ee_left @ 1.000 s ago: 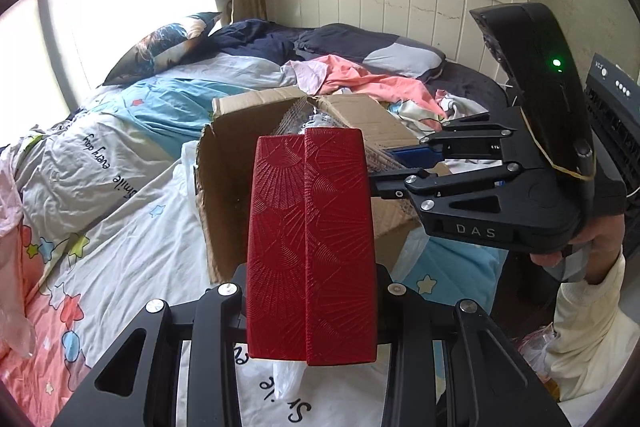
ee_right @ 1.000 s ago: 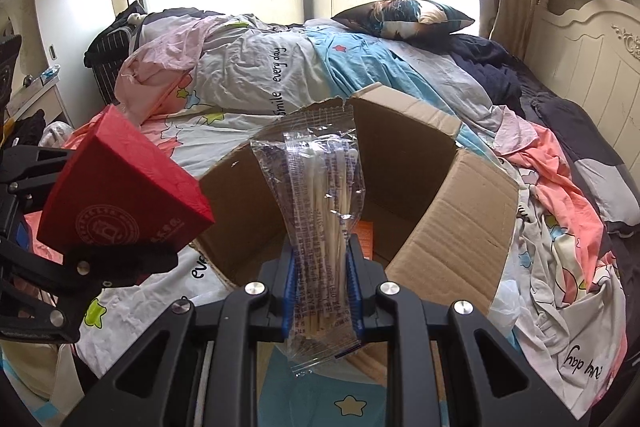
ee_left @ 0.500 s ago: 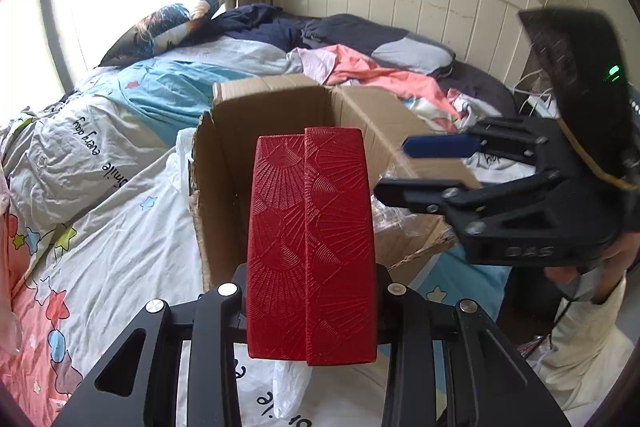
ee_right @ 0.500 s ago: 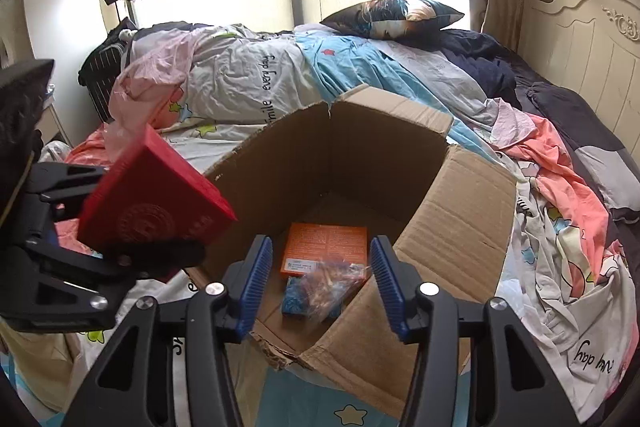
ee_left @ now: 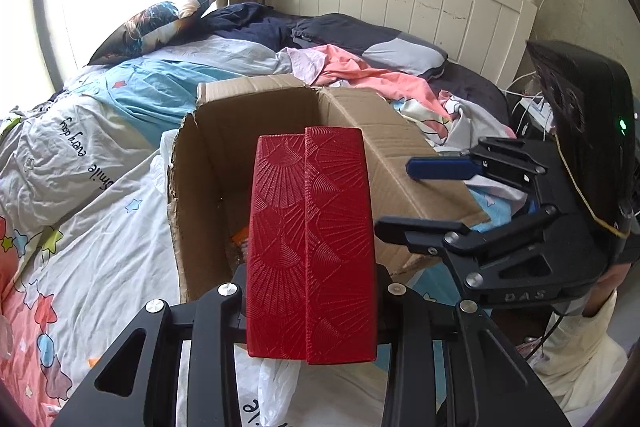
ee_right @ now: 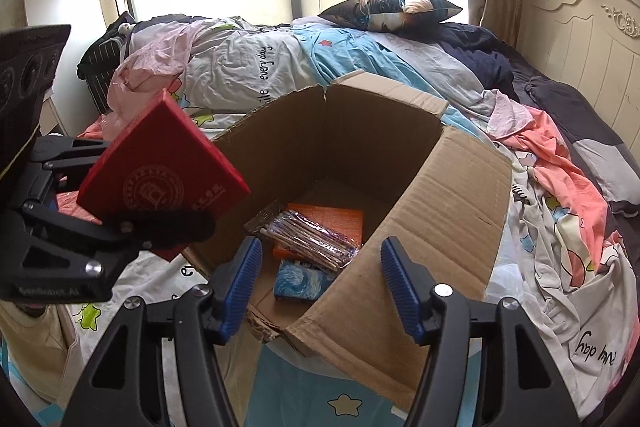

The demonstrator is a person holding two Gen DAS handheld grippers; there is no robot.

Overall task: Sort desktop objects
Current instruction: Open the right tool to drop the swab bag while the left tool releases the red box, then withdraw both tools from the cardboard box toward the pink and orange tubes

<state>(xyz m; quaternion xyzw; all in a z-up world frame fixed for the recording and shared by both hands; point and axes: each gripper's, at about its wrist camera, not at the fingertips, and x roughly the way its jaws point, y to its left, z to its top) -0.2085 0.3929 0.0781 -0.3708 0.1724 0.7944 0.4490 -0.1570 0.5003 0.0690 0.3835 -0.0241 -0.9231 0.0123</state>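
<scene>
Change since a second before: the clear packet of sticks (ee_right: 308, 241) had left the right gripper (ee_right: 320, 283) and lay in the cardboard box (ee_right: 436, 211); the left gripper (ee_left: 310, 291) had carried the red box (ee_left: 310, 247) nearer the carton's open top.
Right fingers: spread wide, blue pads (ee_right: 240, 283) bare, nothing between them; probably parted to let the packet drop.
Left fingers: clamped on the red box's lower sides, box standing lengthwise along the fingers, likely so that it would go into the carton end first.
Right gripper pose: over the carton's near corner, pointed down into it.
Left gripper pose: level with the carton's rim at its left side, tipped toward the opening; in the right wrist view the red box hung outside the carton wall, above the bed (ee_right: 240, 67).
Carton contents: packet of sticks lay slantwise across an orange box (ee_right: 340, 217), with a blue patterned box (ee_right: 300, 283) just beside them.
Carton: on the quilt, flaps open.
</scene>
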